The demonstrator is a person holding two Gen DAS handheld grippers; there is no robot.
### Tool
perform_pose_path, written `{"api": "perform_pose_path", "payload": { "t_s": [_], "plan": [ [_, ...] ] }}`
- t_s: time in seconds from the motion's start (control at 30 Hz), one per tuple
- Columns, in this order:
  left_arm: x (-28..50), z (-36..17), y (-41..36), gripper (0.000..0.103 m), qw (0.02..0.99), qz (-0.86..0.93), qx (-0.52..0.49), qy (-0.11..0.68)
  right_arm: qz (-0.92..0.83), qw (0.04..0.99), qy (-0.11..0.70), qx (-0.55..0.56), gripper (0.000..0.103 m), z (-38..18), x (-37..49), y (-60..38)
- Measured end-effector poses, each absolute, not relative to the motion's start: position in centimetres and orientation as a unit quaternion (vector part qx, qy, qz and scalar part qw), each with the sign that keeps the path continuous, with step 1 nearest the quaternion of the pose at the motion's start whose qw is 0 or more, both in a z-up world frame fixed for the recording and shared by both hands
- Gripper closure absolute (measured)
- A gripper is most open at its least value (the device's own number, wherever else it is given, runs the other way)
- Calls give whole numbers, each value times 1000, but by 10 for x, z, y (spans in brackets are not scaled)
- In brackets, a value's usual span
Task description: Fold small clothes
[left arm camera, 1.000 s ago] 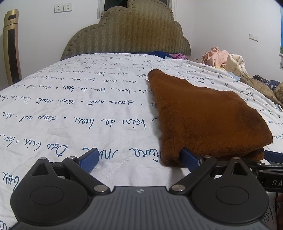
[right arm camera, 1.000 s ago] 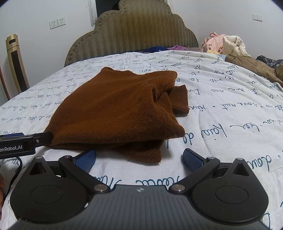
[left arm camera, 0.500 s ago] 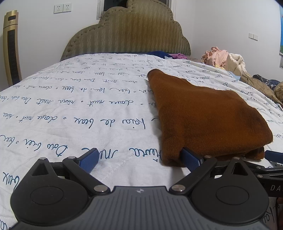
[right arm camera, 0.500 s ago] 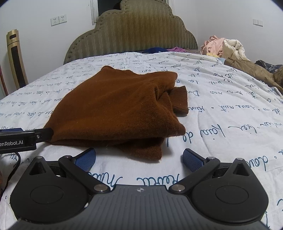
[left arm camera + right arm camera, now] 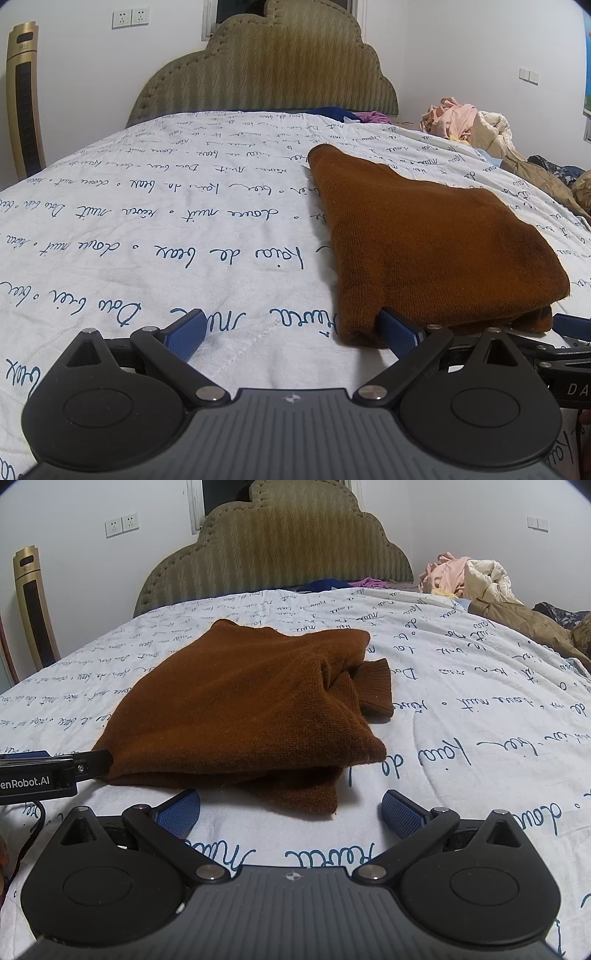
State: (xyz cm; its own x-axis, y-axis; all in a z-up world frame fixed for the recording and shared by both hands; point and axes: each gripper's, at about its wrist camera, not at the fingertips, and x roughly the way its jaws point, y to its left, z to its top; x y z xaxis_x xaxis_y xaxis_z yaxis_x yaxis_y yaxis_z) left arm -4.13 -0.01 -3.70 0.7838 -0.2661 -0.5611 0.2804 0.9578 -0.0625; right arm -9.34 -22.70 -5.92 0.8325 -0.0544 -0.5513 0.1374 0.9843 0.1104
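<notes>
A folded brown knit sweater (image 5: 424, 236) lies on the white bedspread with blue script (image 5: 166, 221). My left gripper (image 5: 291, 332) is open at the sweater's near left corner; its right finger (image 5: 400, 332) is tucked under the sweater's edge. In the right wrist view the same sweater (image 5: 240, 709) lies just ahead, with a ribbed cuff (image 5: 375, 686) sticking out at its right side. My right gripper (image 5: 290, 812) is open and empty, a little short of the sweater's near edge. The left gripper's finger (image 5: 88, 762) touches the sweater's left corner there.
A padded olive headboard (image 5: 266, 70) stands at the far end. A pile of pink, cream and tan clothes (image 5: 472, 125) lies at the bed's far right. A gold tower fan (image 5: 24, 99) stands at the left wall. Blue and purple garments (image 5: 332, 585) lie by the headboard.
The right gripper has drawn back slightly from the sweater. The left gripper and the sweater have stayed put.
</notes>
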Motion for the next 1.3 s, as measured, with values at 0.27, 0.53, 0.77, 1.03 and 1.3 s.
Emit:
{"api": "perform_pose_path", "payload": {
  "t_s": [0.27,0.53,0.77,1.03,1.3],
  "plan": [
    [-42,-37,0,3,944,-144,12,295,-50,955,284,72,0,-59,-94,-227],
    [-47,-36,-1,3,946,-142,22,290,-64,954,289,43,0,-59,-96,-216],
    [-54,-33,6,3,943,-156,27,293,-60,954,289,53,0,-55,-114,-217],
    [-31,0,16,3,943,-182,-6,280,-36,955,252,155,0,-19,-122,-281],
    [-13,0,-3,3,935,-173,33,307,-6,922,261,284,21,-30,-94,-320]
  ]
}}
